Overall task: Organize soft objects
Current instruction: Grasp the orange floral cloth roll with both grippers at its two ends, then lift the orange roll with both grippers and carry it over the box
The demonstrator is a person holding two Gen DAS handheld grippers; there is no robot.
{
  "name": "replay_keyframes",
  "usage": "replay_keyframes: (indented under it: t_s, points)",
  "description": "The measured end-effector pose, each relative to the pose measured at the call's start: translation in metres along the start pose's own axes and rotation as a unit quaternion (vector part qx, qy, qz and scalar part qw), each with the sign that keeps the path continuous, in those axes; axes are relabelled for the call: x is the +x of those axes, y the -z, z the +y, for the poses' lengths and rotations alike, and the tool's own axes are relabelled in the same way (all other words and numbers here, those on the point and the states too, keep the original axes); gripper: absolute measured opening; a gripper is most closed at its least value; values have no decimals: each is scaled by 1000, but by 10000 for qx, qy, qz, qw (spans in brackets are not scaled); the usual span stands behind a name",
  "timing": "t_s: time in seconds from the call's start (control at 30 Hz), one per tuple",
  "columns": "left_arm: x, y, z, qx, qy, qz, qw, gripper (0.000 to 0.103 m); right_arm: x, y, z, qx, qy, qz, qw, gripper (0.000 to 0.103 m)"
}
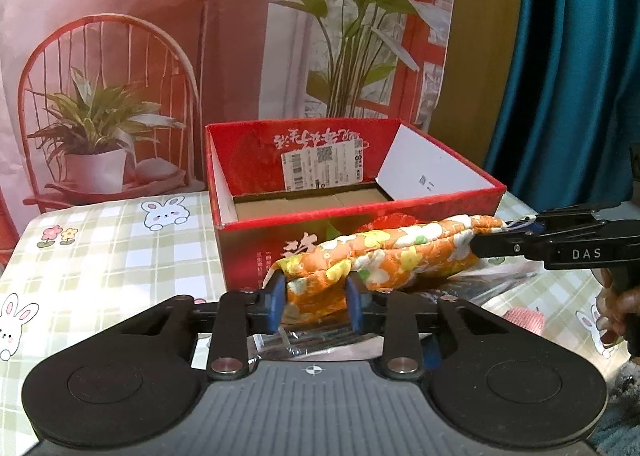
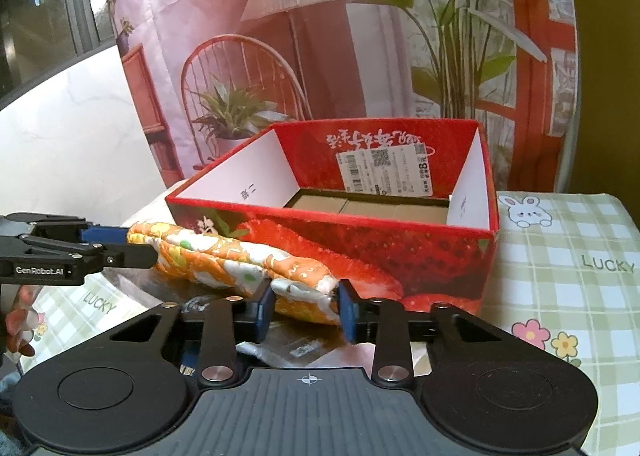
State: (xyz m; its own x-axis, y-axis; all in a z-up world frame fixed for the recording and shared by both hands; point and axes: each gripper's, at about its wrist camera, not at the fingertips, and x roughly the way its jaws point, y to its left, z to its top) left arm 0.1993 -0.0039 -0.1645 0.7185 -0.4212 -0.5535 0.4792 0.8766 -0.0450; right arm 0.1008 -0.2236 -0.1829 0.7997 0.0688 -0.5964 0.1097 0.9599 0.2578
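Note:
An orange quilted cloth with white and yellow flowers [image 1: 400, 252] hangs stretched between both grippers, just in front of an open red strawberry box [image 1: 360, 212]. My left gripper [image 1: 316, 298] is shut on one end, its blue pads pressing the fabric. From the right, my right gripper [image 1: 490, 240] grips the other end. In the right wrist view the cloth [image 2: 224, 256] runs from my right gripper [image 2: 306, 306], shut on it, to my left gripper [image 2: 140, 246] at the left. The box [image 2: 320, 216] holds only flat brown cardboard on its floor.
A clear plastic packet [image 1: 320, 340] lies on the table under the cloth. A pink knitted item [image 1: 524, 318] sits at the right. The table wears a green checked bunny tablecloth [image 1: 120, 240]. A printed backdrop [image 1: 160, 36] and a teal curtain [image 1: 568, 76] stand behind.

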Motion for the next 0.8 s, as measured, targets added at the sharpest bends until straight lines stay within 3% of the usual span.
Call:
replay_keyframes:
  t_s: [0.1, 0.6, 0.8]
  points:
    - [-4, -2, 0, 19, 51, -128, 9999, 27, -3, -6, 0, -66, 10, -87, 9999, 19]
    - [-50, -61, -11, -141, 147, -1316, 9911, 26, -46, -80, 1, -325, -225, -1069, 9935, 15]
    - [-49, -84, -17, -140, 107, -1608, 9868, 26, -55, -115, 2, -547, -218, -1459, 9875, 15]
